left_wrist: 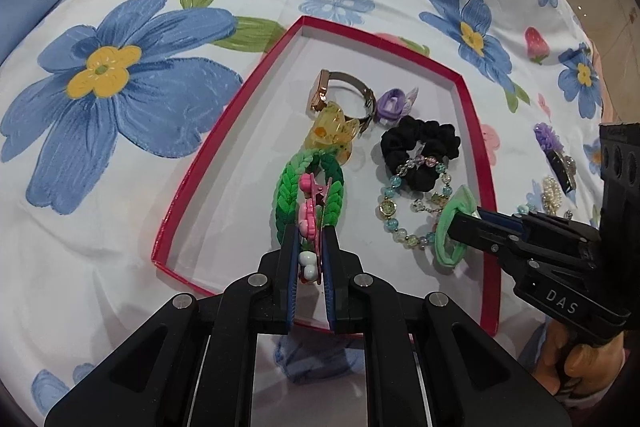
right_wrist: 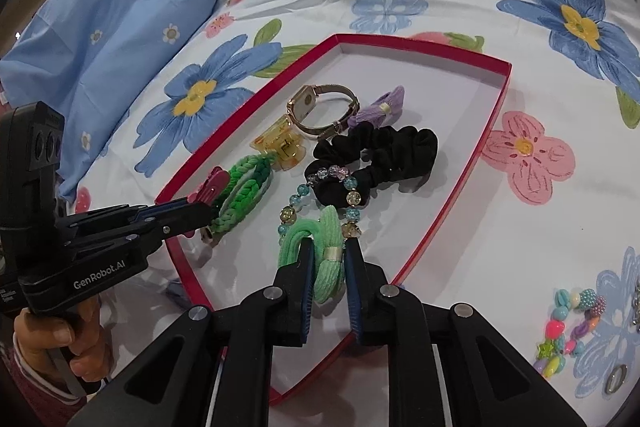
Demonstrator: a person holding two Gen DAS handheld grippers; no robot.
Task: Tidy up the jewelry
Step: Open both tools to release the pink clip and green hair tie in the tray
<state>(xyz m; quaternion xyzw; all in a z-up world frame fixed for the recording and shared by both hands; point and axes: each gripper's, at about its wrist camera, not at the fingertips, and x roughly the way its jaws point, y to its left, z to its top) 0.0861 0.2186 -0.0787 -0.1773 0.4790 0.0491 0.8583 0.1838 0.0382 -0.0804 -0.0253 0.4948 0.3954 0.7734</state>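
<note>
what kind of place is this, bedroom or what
Most likely a bedroom, with the work done on a bed. The surface is a soft, wrinkled floral bedsheet, and a blue pillow lies at its edge. A red tray of hair ties and bracelets sits directly on the fabric, not on a hard table.

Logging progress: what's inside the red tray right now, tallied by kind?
Hair ties: 4 (black scrunchie, braided green, light green, purple)
Clips: 2 (yellow claw, pink)
Watch: 1
Beaded bracelet: 1
Total: 8
</note>
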